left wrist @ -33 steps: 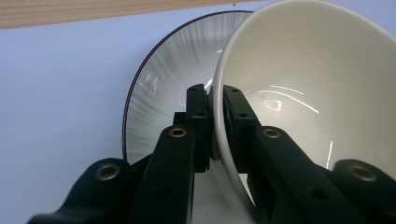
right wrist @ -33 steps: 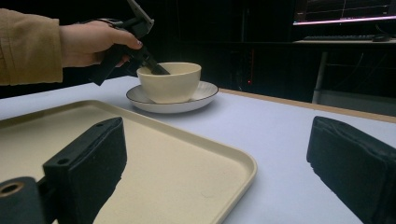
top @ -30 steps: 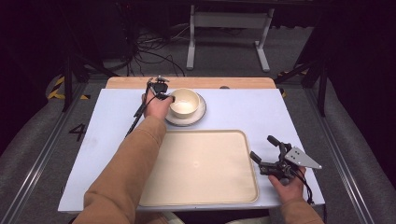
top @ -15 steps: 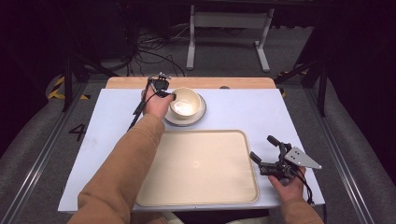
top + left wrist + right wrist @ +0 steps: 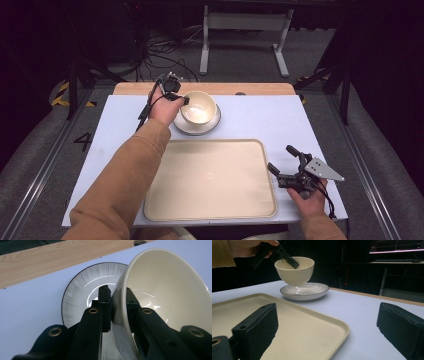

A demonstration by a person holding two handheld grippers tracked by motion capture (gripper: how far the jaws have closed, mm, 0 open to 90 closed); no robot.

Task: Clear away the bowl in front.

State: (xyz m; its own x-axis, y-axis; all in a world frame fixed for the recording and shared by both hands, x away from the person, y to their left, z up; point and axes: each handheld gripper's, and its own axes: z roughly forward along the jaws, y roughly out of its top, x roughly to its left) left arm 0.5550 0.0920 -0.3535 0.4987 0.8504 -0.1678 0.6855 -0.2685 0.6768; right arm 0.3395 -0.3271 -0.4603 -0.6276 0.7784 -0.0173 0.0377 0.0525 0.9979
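Pale blue tabletop (image 5: 260, 120) with a wooden strip along its far edge, dark floor and cabling beyond. On it stand a beige tray (image 5: 210, 180) near me and, just past the tray's far rim, a grey-striped saucer (image 5: 197, 127) carrying a cream bowl (image 5: 200, 107).

Left gripper (image 5: 180, 97): clenched on the bowl's rim, one jaw inside the wall and one outside, as the left gripper view confirms at the bowl (image 5: 162, 290). There the bowl looks tilted against the saucer (image 5: 82, 290), and in the right gripper view the bowl (image 5: 294, 270) appears raised slightly off the saucer (image 5: 304, 291), though I cannot confirm a gap.

Right gripper (image 5: 295, 167): released, jaws spread wide, holding nothing, resting on the table just beside the tray's right edge (image 5: 312, 332).

Status, as I judge it: the grasp is made and the lift is at its start. Remaining: carry the bowl clear of the saucer and set it down, probably on the tray, which holds nothing yet.
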